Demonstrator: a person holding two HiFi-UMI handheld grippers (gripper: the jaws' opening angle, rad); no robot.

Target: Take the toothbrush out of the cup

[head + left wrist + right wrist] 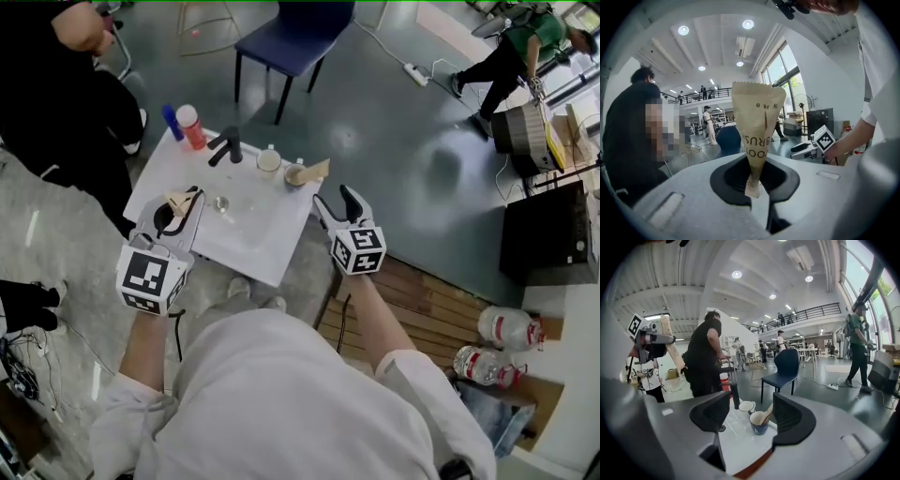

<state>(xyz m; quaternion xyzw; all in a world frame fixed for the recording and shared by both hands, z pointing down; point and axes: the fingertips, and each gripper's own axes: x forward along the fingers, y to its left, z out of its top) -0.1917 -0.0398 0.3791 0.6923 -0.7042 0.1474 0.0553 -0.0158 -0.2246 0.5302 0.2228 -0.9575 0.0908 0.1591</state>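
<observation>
Paper-wrapped toothbrush [316, 170] sits in the blue cup [293, 178]. Its top end leans out over the rim to the R in head view. The cup stands on the white table [255, 242], near the far edge.

R gripper [337, 203]: jaws wide apart, nothing btw them, pads touching nothing. It hangs on the near side of the blue cup, apart from it. In the right gripper view, cup & brush show in the gap btw the jaws, further off.

White cup [269, 160] stands just L of the blue cup. Black tap-like fixture [226, 147] is further L again. Red bottle [191, 127] w/ white cap & blue bottle [172, 122] are well L of the cup, at the table's far L corner. Small round metal piece [221, 202] lies L of the cup & nearer the person.

L gripper [754, 180] is well L of the blue cup, over the table's L edge. Its jaws are nearly together, clamped on the lower end of a second wrapped toothbrush [757, 124], which stands upright out of them.

Dark blue chair [295, 37] stands on the floor beyond the cup. Person in black [56, 84] stands beyond the table, far L of the cup.
</observation>
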